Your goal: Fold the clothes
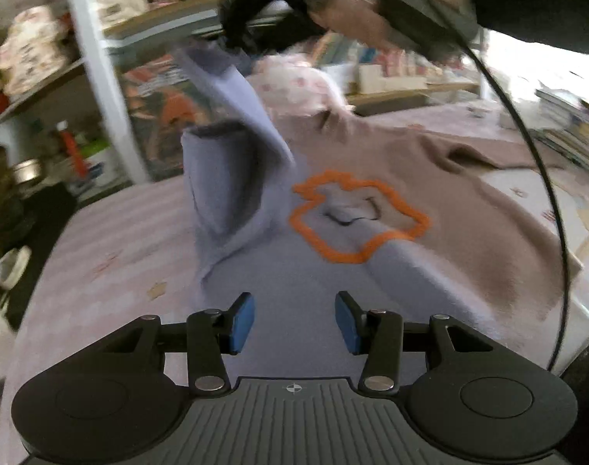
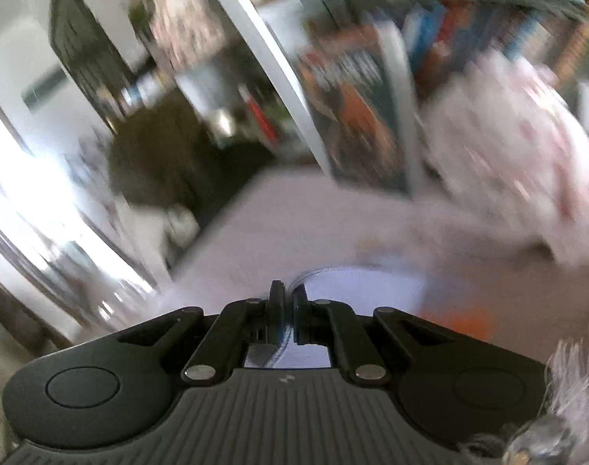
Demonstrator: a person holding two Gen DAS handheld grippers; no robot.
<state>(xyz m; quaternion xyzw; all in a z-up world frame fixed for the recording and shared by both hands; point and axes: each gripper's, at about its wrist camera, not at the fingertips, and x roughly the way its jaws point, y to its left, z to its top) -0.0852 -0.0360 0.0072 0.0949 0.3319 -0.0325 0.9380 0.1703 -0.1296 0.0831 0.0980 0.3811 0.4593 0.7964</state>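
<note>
My left gripper [image 1: 294, 319] hangs low over the near part of the sweater [image 1: 430, 193], its blue pads [image 1: 242, 323] spread wide apart with nothing between them; lavender cloth fills the gap below and just beyond the fingertips. The sweater lies spread on the pink striped bedcover [image 1: 112, 240], lavender on the near and left parts, brown on the far and right parts, with an orange outlined patch [image 1: 356, 215] a little beyond my left gripper and slightly to its right. On the far left of that patch a lavender sleeve [image 1: 232, 124] is lifted off the bed, rising up to my right gripper [image 1: 236, 35], which shows at the top of the left wrist view with a hand [image 1: 356, 11] on its grey handle and a black cable [image 1: 542, 178] trailing down the right side. In the right wrist view, which is badly blurred, my right gripper [image 2: 288, 306] has its jaws pinched together on a thin lavender edge of the sleeve [image 2: 356, 283], the cloth running off to the right of the fingertips. Shelves of books [image 1: 391, 66] stand on the far side of the bed
</note>
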